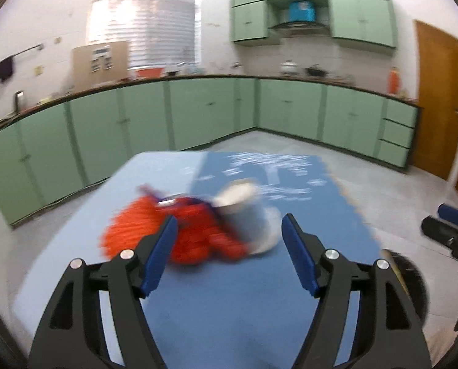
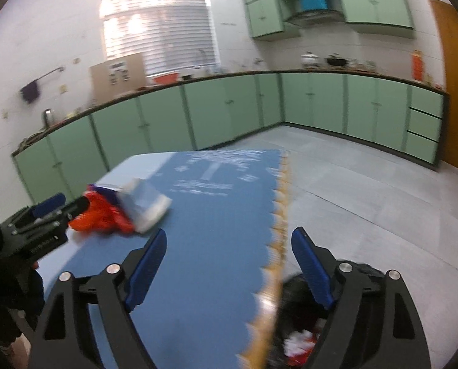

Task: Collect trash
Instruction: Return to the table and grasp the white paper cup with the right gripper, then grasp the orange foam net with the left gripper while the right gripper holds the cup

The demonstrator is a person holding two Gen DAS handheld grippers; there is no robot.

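Observation:
A blurred heap of trash lies on the blue table mat (image 1: 229, 292): an orange-red crumpled wrapper (image 1: 198, 236) and a grey-white paper cup (image 1: 247, 215) tipped against it. My left gripper (image 1: 229, 224) is open just short of the heap, its blue pads to either side of it, apart from it. In the right wrist view the same wrapper (image 2: 103, 215) and cup (image 2: 146, 206) lie far to the left, and my right gripper (image 2: 229, 240) stands open and empty over the mat's scalloped right edge. Below it is a black bin (image 2: 293, 332) with red and white scraps inside.
The table (image 2: 121, 169) stands in a kitchen with green base cabinets (image 1: 198, 110) along the back and a grey floor (image 2: 367, 200) to the right. A wooden door (image 1: 437, 98) is at far right. The other gripper shows at each picture's side.

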